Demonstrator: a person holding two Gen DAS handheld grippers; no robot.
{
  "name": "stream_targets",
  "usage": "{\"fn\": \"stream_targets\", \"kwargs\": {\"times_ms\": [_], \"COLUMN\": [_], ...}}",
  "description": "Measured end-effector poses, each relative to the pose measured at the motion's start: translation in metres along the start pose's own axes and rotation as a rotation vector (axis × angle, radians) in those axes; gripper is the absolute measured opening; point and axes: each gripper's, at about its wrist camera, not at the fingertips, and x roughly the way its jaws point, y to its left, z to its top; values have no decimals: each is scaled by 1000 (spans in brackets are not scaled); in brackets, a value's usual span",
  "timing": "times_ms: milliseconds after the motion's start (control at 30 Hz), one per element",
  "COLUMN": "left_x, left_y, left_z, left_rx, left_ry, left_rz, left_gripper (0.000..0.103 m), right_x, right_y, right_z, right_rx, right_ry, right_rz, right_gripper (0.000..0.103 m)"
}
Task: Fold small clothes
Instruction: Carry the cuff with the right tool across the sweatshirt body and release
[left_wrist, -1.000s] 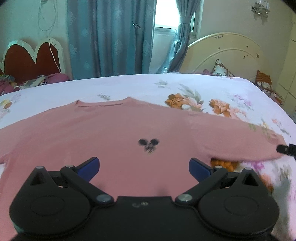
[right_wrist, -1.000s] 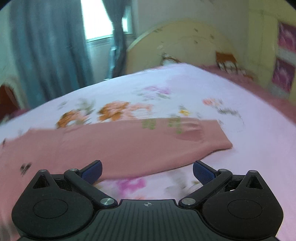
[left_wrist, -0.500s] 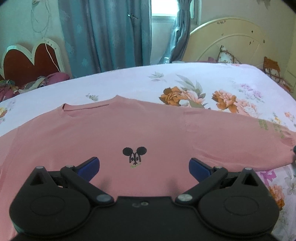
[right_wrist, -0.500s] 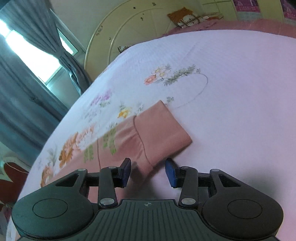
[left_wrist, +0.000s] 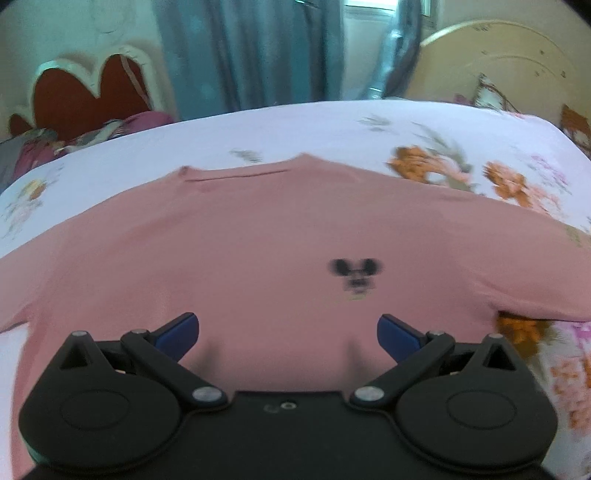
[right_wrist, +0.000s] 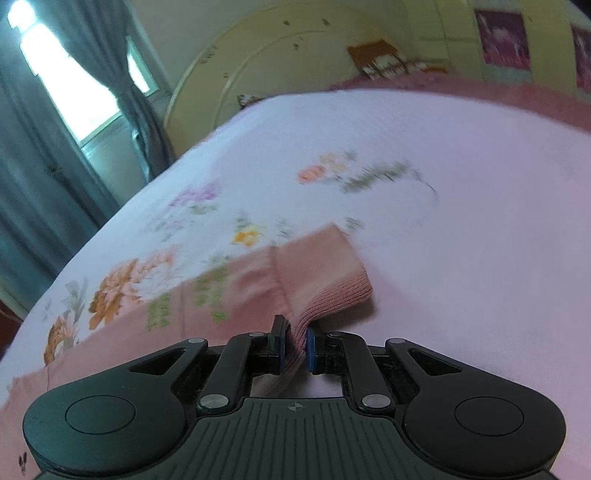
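A small pink sweater (left_wrist: 258, 240) with a black mouse print (left_wrist: 356, 275) lies flat on the flowered bedsheet (left_wrist: 295, 129), neckline toward the far side. My left gripper (left_wrist: 288, 332) hovers open over the sweater's lower front, nothing between its blue pads. In the right wrist view the sweater's sleeve (right_wrist: 236, 291) runs left across the sheet, ending in a ribbed cuff (right_wrist: 325, 273). My right gripper (right_wrist: 295, 349) is closing its jaws on the cuff's near edge, and the pads pinch a fold of ribbed fabric.
A cream headboard (right_wrist: 295, 62) and pillows (left_wrist: 491, 92) stand at the far right of the bed. Blue curtains (left_wrist: 251, 51) hang behind, and a heart-shaped red bed end (left_wrist: 92, 88) sits at the far left. Bare sheet (right_wrist: 480, 221) stretches right of the cuff.
My right gripper has gone from wide open to pinched on the sleeve cuff after moving up to it. The left gripper shifted left over the sweater, staying open.
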Motion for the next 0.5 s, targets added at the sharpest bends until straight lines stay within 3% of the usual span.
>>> {"fn": "stream_targets", "kwargs": {"times_ms": [100,233,367,500], "left_x": [-1,3,3,-3], "left_y": [37,88,146,206], "left_z": [-10,-21,-30,-36], "left_rx": [-23,-59,-91,-146], "left_ry": [-15,-2,-26,-63], "left_rz": [51,46,-47,-87], "left_gripper": [103,103,102,101], "right_x": [-4,-19,-27,-32], "right_y": [38,120,222,329], "right_z": [1,-17,-57,-120], "right_rx": [-68,-204,-368,-523], "right_ry": [-19,-24,-4,33], "right_rz": [40,138,233,335], "right_gripper": [10,10,9,9]}}
